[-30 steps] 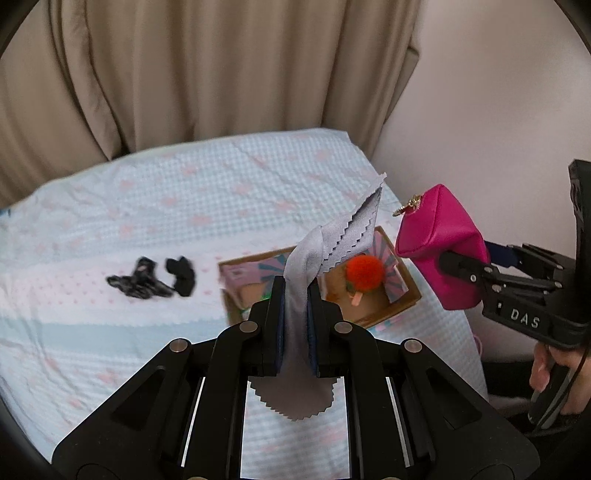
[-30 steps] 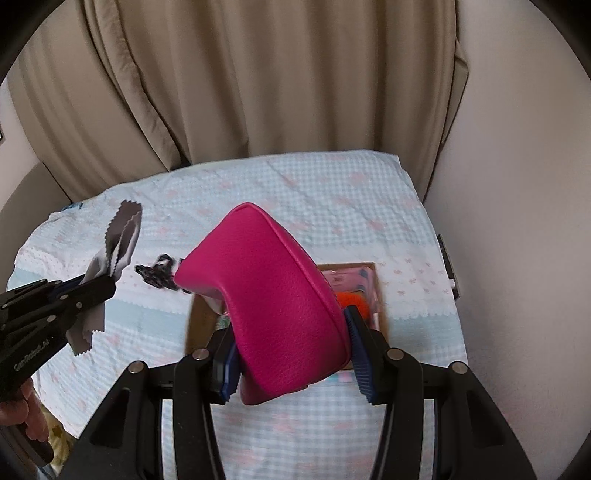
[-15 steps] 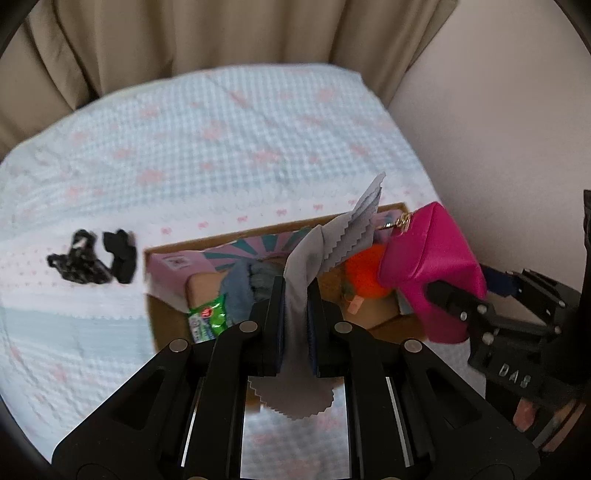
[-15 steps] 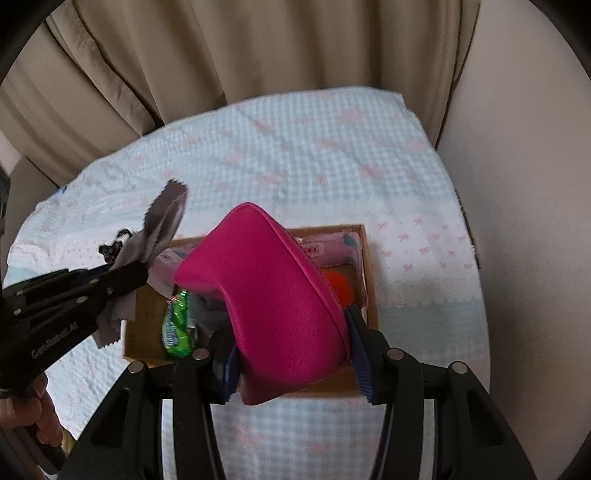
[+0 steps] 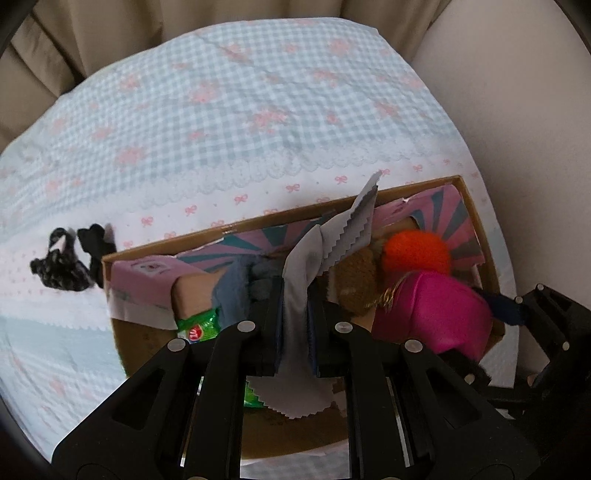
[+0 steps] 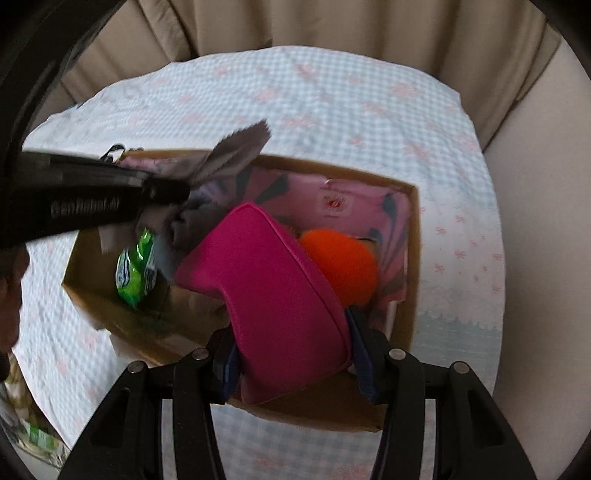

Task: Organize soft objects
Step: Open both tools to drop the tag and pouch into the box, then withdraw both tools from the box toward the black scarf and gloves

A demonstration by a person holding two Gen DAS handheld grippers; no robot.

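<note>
My left gripper [image 5: 295, 306] is shut on a grey cloth with zigzag edges [image 5: 343, 236] and holds it over the open cardboard box [image 5: 236, 225]. My right gripper [image 6: 291, 354] is shut on a magenta pouch [image 6: 273, 295], low inside the box [image 6: 413, 258] at its near right side. The pouch also shows in the left wrist view [image 5: 436, 314]. In the box lie an orange pompom [image 6: 340, 262], a green packet [image 6: 135, 269], a blue-grey cloth [image 5: 232, 291] and a brown plush thing [image 5: 354, 273]. The left gripper [image 6: 184, 192] with the cloth shows in the right wrist view.
The box stands on a bed with a light blue checked cover [image 5: 221, 110]. Black hair ties [image 5: 70, 258] lie on the cover left of the box. Beige curtains [image 6: 332, 26] hang behind the bed, and a pale wall [image 5: 524, 110] runs along its right side.
Both grippers have moved forward and down toward the box. The pouch has gone from above the box to inside it. The cloth now hangs over the box's middle.
</note>
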